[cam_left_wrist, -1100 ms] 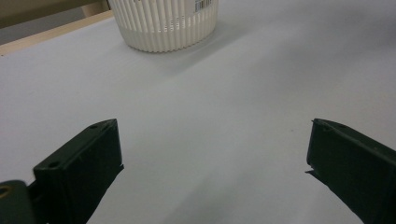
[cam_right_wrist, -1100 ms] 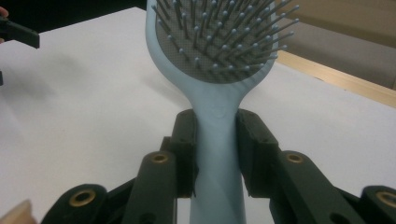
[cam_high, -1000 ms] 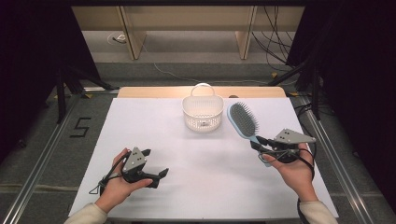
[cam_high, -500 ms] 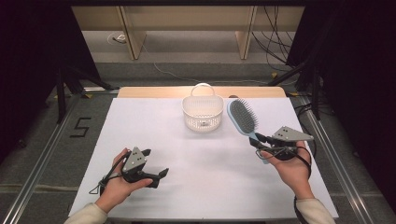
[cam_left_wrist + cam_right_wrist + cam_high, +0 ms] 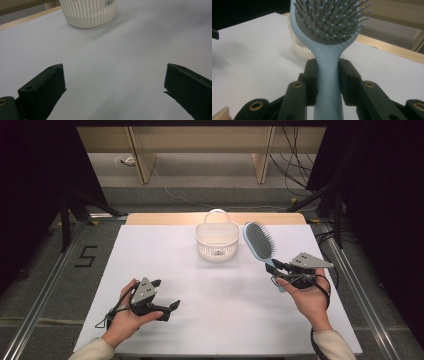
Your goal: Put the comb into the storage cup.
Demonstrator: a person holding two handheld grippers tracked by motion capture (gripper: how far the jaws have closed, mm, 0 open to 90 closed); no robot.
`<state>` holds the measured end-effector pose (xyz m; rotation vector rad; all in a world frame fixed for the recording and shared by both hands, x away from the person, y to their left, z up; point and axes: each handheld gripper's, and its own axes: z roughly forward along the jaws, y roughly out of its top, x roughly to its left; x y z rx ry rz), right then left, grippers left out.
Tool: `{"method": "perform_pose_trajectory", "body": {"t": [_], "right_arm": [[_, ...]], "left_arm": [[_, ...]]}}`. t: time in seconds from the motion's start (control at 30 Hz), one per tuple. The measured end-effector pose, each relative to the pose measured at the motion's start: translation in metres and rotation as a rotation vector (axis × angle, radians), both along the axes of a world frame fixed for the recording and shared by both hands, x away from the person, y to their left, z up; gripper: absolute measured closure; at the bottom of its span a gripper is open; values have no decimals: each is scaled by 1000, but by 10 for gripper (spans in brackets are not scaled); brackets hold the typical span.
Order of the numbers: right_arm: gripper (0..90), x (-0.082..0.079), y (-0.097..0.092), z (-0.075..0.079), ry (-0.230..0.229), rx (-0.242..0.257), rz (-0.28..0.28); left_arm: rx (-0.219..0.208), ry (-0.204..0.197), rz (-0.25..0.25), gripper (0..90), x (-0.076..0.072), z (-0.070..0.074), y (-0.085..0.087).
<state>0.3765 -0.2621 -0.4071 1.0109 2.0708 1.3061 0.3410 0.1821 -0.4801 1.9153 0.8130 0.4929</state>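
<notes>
A light blue hairbrush point(image 5: 259, 241) with a grey bristle pad is held off the white table, its head pointing toward the far side. My right gripper point(image 5: 276, 267) is shut on the hairbrush point(image 5: 327, 62) handle, both jaws pressed against it. A white slotted basket point(image 5: 217, 240) with a handle stands at the table's far middle, just left of the brush head. My left gripper point(image 5: 167, 310) rests low near the front left, held in a hand, jaws wide open with nothing between them. The basket point(image 5: 88, 12) lies ahead of it.
The white table top point(image 5: 220, 295) ends in a wooden strip point(image 5: 165, 218) at the far edge. Cables lie on the floor beyond, and metal rails run along both sides. A "5" is marked on the floor at the left.
The right gripper has carried the hairbrush slightly up and toward the far side, nearer the basket. The left gripper has stayed still.
</notes>
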Motion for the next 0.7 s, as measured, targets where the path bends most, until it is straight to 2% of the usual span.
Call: {"method": "perform_pose_trajectory", "body": {"t": [0.7], "right_arm": [[703, 5, 6, 3, -19, 18, -15]], "left_arm": [[-1, 3, -3, 28, 0, 0, 0]]}}
